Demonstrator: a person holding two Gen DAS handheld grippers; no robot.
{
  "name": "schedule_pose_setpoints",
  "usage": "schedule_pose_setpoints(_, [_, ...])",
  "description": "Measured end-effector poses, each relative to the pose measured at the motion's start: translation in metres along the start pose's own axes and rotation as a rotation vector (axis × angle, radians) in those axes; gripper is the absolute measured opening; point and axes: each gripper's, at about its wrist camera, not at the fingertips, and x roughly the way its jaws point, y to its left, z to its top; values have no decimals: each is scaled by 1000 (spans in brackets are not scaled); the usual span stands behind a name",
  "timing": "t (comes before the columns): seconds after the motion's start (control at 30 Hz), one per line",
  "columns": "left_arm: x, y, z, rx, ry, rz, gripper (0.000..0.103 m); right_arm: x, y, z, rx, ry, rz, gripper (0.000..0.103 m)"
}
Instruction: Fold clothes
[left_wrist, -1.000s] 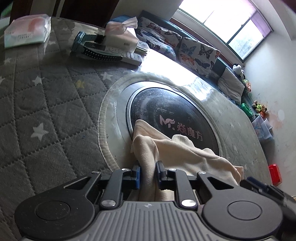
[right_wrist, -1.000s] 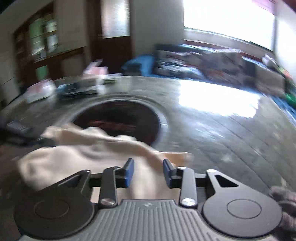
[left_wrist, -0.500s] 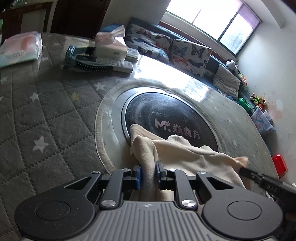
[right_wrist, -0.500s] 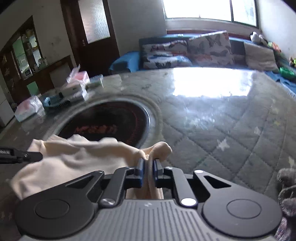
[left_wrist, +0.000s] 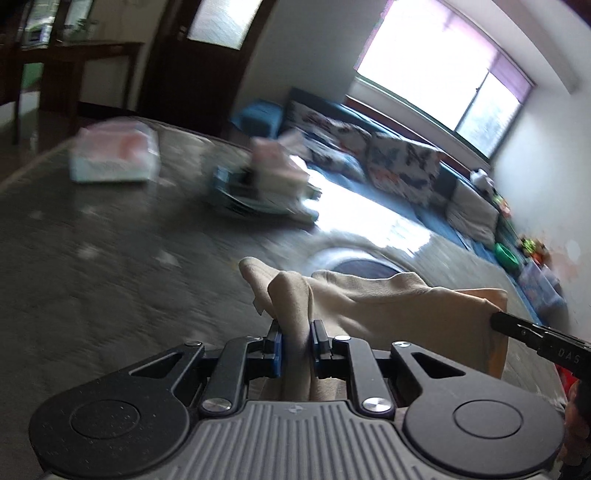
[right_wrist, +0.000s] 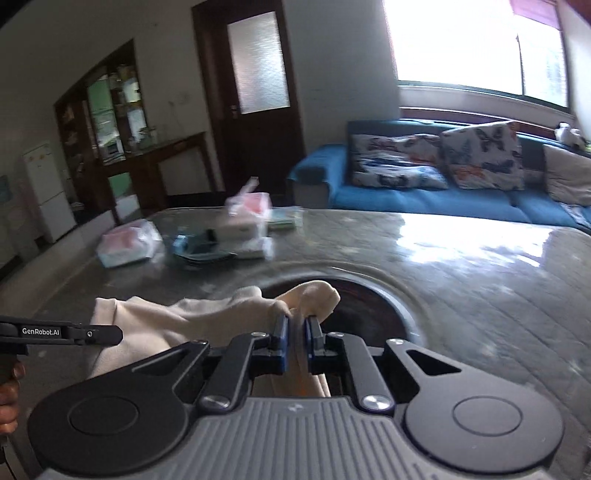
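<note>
Two grippers hold one cream cloth (left_wrist: 399, 306) stretched between them above the desk (left_wrist: 110, 266). Left gripper (left_wrist: 295, 345): fingers clamped on a bunched fold of cloth. Right gripper (right_wrist: 295, 343): fingers just closed, now pinched tight on the other edge, a small nub poking past the tips. Cloth hangs over the dark round inset (right_wrist: 369, 306) in the desk. Tissue box (right_wrist: 243, 218) and clutter far side, blurred.

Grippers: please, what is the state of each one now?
Left gripper: closed on the cloth.
Right gripper: closed on the same cloth, after just closing.
</note>
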Motion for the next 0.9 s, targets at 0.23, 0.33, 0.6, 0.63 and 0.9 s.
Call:
schedule_pose_setpoints(0.23, [-37,52,15,-45,-63,109,16,32,58,19,-51,16,109,8])
schedule_pose_setpoints(0.33, [-48,74,18,-68,-76,148,16,47,84,23,-75,27,147,8])
schedule_pose_setpoints(0.6, [-65,119,19,-115,-91,253,16,77,133,23,-119,59,211,8])
schedule_pose_setpoints(0.63, [-65,123,18,-119,-90,264,16,80,137,23,-123,62,214,8])
schedule_pose_setpoints(0.9, [-58,151,9,-165,-57,314,17,106,157,17,-157,102,198,8])
